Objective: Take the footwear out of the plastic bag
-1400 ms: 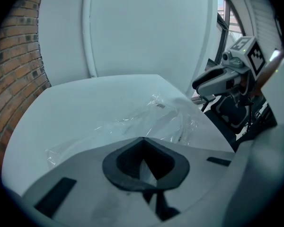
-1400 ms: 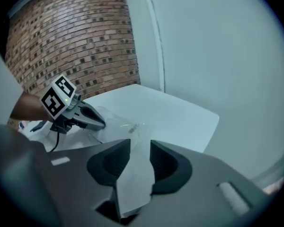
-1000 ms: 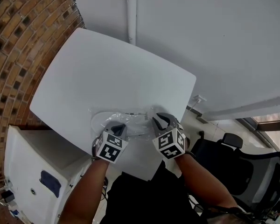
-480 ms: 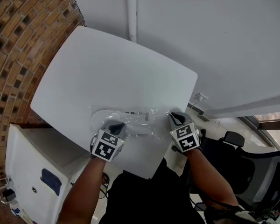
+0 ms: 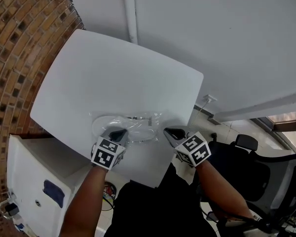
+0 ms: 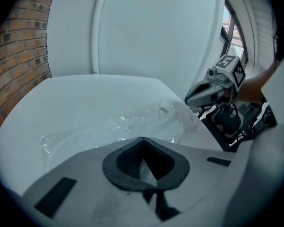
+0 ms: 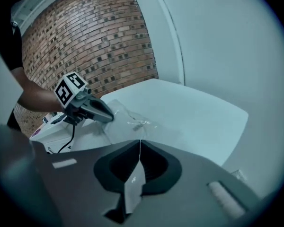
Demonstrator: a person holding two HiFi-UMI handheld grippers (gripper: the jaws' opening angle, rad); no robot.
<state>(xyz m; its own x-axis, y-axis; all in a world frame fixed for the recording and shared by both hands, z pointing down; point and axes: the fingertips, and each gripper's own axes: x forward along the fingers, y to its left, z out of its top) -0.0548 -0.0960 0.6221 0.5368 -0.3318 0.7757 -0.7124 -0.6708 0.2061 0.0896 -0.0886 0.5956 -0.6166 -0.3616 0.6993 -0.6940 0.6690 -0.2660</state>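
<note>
Two tools on the plastic bag [image 5: 140, 124]: left tool [image 5: 122, 131] clamped on its edge, right tool [image 5: 166, 131] just closed on its corner.

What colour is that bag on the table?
The bag is clear, see-through plastic; the left gripper view shows it best.

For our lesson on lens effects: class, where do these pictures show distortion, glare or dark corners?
Head view: table edges and brick wall bow outward. Left gripper view: dark rounded corners, glints on the plastic bag. Right gripper view: dark corners, bluish cast.
</note>
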